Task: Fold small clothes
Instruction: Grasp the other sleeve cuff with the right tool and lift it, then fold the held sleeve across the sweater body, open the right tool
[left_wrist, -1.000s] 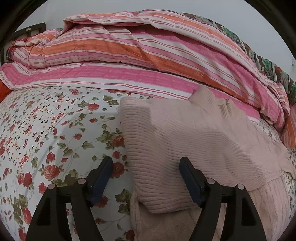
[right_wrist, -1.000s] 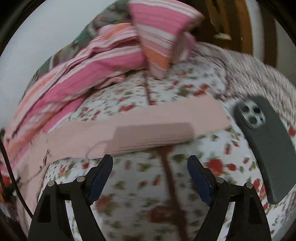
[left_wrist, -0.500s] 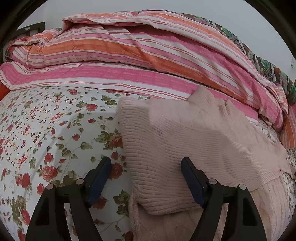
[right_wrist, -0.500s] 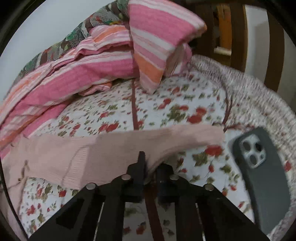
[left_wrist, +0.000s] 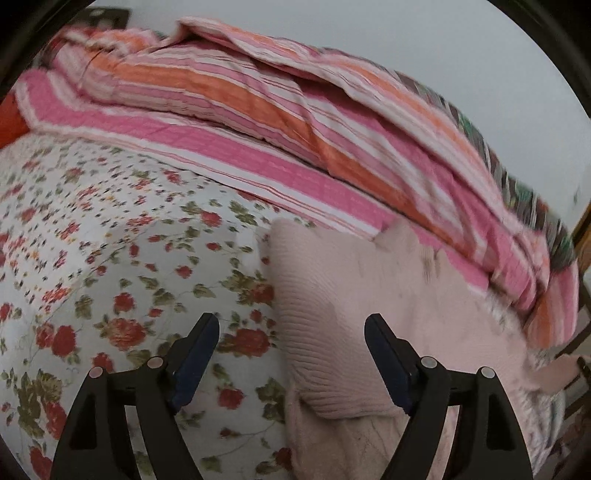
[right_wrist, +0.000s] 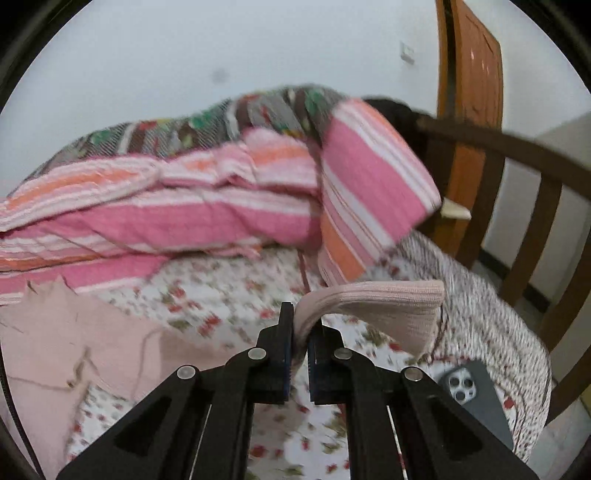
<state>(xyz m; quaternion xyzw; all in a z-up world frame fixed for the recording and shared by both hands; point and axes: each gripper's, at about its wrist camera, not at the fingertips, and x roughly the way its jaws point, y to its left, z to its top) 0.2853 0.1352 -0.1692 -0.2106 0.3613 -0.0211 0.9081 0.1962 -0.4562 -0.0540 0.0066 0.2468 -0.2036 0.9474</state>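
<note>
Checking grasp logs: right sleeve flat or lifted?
Lifted: the right gripper has its jaws shut on the pink sleeve, raised off the floral sheet.

the light is soft and even, with only faint shadows. both pictures are round and bend at the sides, with black corners. the flowered sheet (right_wrist: 221, 302) looks smeared (as if the camera shook), and the striped blanket (left_wrist: 461, 206) gets fuzzy toward the right. no glare.
</note>
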